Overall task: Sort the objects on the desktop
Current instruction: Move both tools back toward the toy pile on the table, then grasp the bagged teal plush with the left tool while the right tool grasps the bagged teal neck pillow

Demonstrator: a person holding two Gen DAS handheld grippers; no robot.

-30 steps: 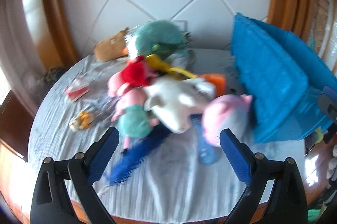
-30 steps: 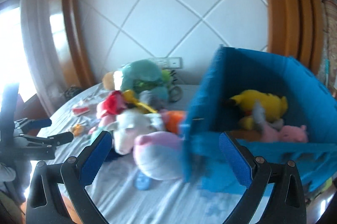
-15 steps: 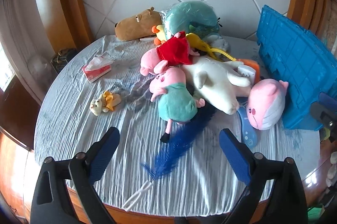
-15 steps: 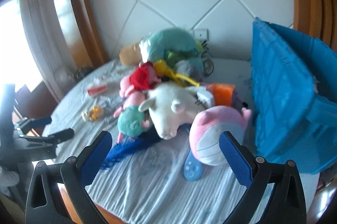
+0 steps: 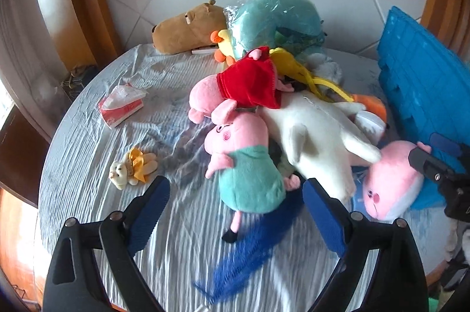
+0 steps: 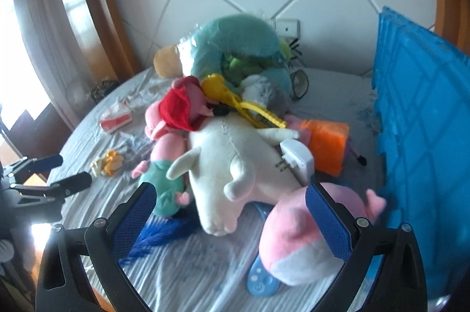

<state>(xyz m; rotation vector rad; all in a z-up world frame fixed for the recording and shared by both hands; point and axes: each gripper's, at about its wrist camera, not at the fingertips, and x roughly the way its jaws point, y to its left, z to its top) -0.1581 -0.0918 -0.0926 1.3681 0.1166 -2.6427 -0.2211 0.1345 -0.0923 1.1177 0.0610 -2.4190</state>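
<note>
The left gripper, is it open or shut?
Open: the left gripper has its two blue pads wide apart, holding nothing.

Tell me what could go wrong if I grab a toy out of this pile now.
The white plush lies across the pink pigs, so pulling one may drag the others. A white charger rests loose on the white plush and could slide off. The blue feather lies partly under the green-dressed pig and may sweep along.

Round table (image 5: 88, 165), striped cloth: plush pile (image 5: 308, 135), tissue pack (image 5: 122, 106), blue crate (image 5: 426, 94).
</note>
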